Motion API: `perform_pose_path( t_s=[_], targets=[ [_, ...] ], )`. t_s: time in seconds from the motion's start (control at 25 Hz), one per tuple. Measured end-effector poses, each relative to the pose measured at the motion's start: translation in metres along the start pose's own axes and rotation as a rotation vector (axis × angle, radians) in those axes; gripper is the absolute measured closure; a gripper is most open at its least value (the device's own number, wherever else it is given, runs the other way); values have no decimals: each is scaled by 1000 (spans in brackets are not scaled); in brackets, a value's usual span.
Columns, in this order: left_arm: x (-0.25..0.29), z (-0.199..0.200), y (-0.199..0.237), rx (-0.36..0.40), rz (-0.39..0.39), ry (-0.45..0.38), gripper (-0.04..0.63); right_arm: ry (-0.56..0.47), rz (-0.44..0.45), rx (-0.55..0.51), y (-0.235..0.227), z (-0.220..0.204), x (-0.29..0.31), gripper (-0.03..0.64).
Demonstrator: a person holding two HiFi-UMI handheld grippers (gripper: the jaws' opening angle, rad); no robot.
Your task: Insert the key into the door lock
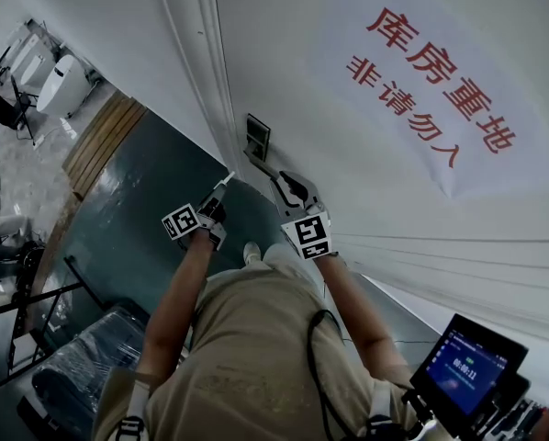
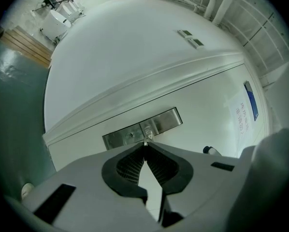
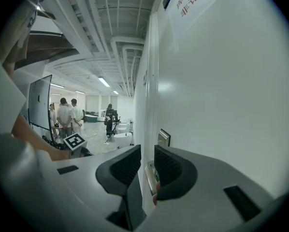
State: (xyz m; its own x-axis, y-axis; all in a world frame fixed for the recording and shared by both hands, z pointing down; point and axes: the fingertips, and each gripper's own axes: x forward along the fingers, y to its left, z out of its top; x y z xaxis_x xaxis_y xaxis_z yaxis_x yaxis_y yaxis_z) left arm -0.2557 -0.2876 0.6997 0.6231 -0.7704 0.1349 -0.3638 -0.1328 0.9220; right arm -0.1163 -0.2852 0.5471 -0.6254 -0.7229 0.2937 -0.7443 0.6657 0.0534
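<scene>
On my far left is the dark green floor (image 1: 132, 200), running up to the foot of the white door (image 1: 366, 191). My left tongs (image 1: 221, 192) are pinched nearly shut, the tips meeting on the key (image 1: 228, 179), whose pale blade sticks out ahead of them toward the door. In the left gripper view only a small bit of metal shows past the tips, just in front of the steel lock plate (image 2: 166, 120). From the head view the key is near the plate, aimed at it but not touching, and it is not in the lock.

To the right, my right tongs (image 1: 289, 185) sit on the handle (image 3: 151, 174) that comes off that plate. In the right gripper view the jaws stand a little apart with the metal lever in the gap, lying against the right-hand pad.

Further right on the door is a pale sign (image 1: 440, 90) printed with red characters. At the bottom right corner a small lit screen (image 1: 465, 364) glows blue.
</scene>
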Motion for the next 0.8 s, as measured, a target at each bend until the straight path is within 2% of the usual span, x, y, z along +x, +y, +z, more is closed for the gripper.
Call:
perform_pose_path(
  t_s=[0.44, 0.68, 0.8],
  targets=[
    [28, -5, 6, -65, 35, -12, 563, 19, 44, -3, -14, -3, -2, 540],
    [45, -7, 4, -41, 46, -18, 563, 17, 89, -17, -21, -5, -2, 540],
    [54, -9, 6, -53, 48, -27, 563, 24, 112, -20, -19, -11, 0, 540]
  ],
)
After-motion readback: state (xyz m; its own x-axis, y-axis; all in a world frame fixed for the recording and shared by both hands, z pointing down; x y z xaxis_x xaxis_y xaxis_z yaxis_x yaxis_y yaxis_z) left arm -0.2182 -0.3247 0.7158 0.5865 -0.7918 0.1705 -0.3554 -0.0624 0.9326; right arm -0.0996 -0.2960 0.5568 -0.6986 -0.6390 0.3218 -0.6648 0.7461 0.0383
